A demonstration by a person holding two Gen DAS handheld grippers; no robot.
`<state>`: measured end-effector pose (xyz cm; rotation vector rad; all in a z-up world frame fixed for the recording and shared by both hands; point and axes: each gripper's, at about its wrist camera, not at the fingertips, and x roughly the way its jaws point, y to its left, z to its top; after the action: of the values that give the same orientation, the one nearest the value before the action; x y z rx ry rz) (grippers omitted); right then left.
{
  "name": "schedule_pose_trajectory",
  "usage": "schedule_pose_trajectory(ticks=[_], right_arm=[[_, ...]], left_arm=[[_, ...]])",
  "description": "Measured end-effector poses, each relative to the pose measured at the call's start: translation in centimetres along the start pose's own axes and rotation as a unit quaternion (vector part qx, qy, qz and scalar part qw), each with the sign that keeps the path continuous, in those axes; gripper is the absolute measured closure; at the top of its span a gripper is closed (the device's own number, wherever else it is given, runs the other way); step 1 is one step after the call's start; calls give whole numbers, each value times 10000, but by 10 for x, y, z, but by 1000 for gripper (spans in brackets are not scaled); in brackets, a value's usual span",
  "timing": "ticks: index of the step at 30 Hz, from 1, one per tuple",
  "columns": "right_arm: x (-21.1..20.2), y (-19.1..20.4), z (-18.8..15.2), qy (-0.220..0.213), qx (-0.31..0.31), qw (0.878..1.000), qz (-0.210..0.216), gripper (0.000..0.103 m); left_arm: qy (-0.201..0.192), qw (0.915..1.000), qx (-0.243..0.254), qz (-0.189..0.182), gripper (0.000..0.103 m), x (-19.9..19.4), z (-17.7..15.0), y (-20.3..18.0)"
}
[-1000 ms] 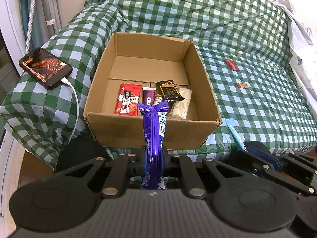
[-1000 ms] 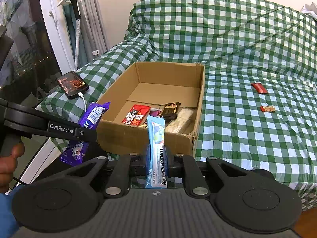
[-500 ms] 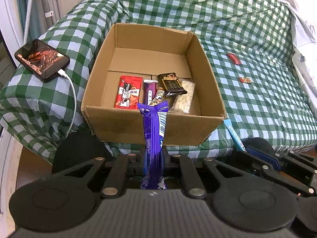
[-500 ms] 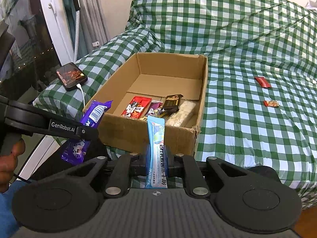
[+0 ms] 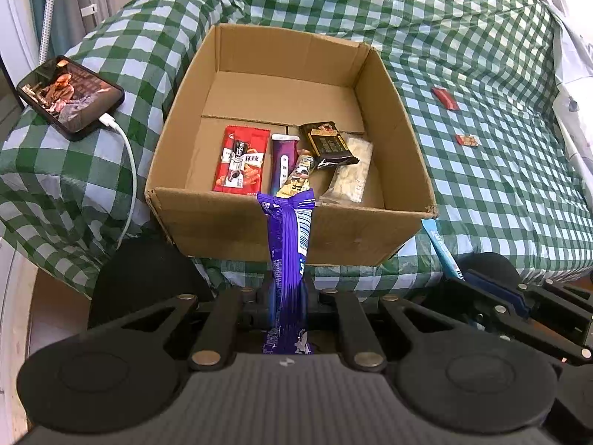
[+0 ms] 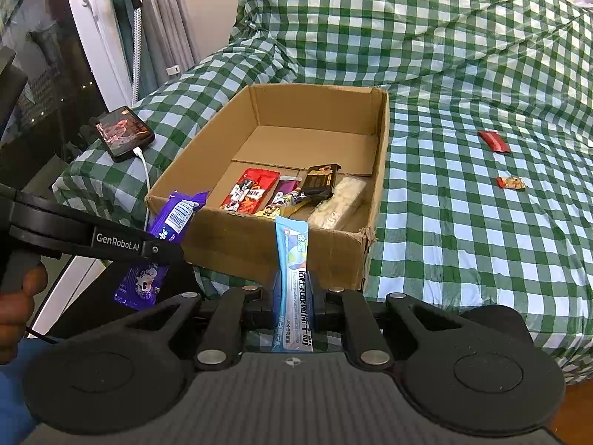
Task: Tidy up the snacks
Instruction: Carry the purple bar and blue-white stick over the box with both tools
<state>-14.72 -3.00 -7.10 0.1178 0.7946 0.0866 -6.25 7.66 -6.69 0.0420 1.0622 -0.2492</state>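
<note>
The left gripper [image 5: 287,296] has its fingers clenched on a purple snack packet [image 5: 287,244], whose tip reaches the near wall of the cardboard box [image 5: 229,222] on the bed [image 5: 481,204]. The right gripper [image 6: 292,296] grasps a light blue snack stick [image 6: 292,282] just before the box. Several snacks [image 5: 242,159] lie inside; two red ones [image 5: 444,98] lie on the bedcover.

open brown cardboard box [image 5: 229,222] sits on the green-checked bed with a red packet [image 5: 241,159], a purple stick [image 5: 282,161], a black-gold bar [image 5: 328,144] and a pale cracker pack [image 5: 350,174] at its near end, while a purple wrapper [image 5: 287,252] and a light-blue stick [image 6: 294,282] stand pinched upright just before it, and two small red snacks [image 5: 444,98] lie well apart on the bedspread.
</note>
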Motion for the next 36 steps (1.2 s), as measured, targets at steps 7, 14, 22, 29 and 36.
schedule_pose_trajectory(ticks=[7, 14, 22, 29, 36], right_arm=[[9, -2, 3, 128, 32, 9999, 2, 89], [19, -4, 9, 226, 69, 9997, -34, 89], [33, -4, 25, 259, 55, 9996, -50, 89], [47, -11, 47, 203, 189, 9996, -18, 89], [70, -20, 72, 116, 271, 9996, 55, 89]], left_arm=[[122, 9999, -18, 1, 90, 10, 2, 2], [212, 9998, -28, 7, 90, 20, 7, 4], [197, 9997, -151, -21, 90, 25, 28, 8], [156, 9998, -126, 46, 90, 37, 54, 11], [184, 9996, -181, 152, 90, 58, 84, 15]])
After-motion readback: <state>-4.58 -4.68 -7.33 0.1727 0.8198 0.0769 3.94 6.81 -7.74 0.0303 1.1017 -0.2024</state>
